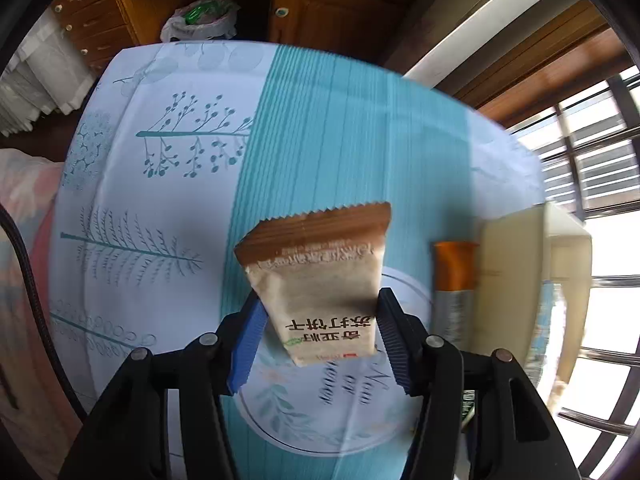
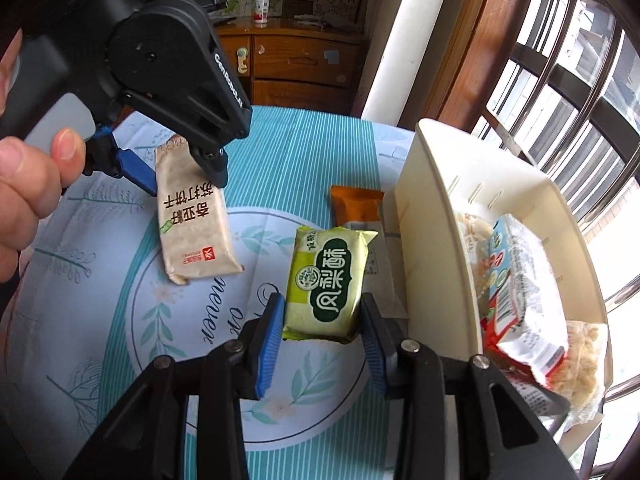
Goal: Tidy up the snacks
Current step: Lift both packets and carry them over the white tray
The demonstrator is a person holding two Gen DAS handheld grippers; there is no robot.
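My left gripper point(image 1: 320, 300) is shut on a beige cracker packet point(image 1: 320, 280) with a brown sealed end, holding it clear of the tablecloth. The right wrist view shows that left gripper point(image 2: 176, 174) pointing steeply down, with the cracker packet point(image 2: 196, 236) hanging from its jaws. My right gripper point(image 2: 323, 304) is shut on a green pineapple-cake packet point(image 2: 328, 284), its blue pads pressing both sides. An orange and silver snack bar point(image 2: 356, 208) lies flat on the cloth beside a cream storage bin point(image 2: 436, 220); the left wrist view also shows this snack bar point(image 1: 454, 268).
The cream bin point(image 1: 508, 280) stands at the table's right edge and holds several snack bags point(image 2: 520, 280). A person's hand point(image 2: 24, 192) grips the left tool. The teal and white tablecloth point(image 1: 160, 200) covers the table. Wooden drawers point(image 2: 304, 68) stand behind, and a barred window point(image 2: 560, 80) is at the right.
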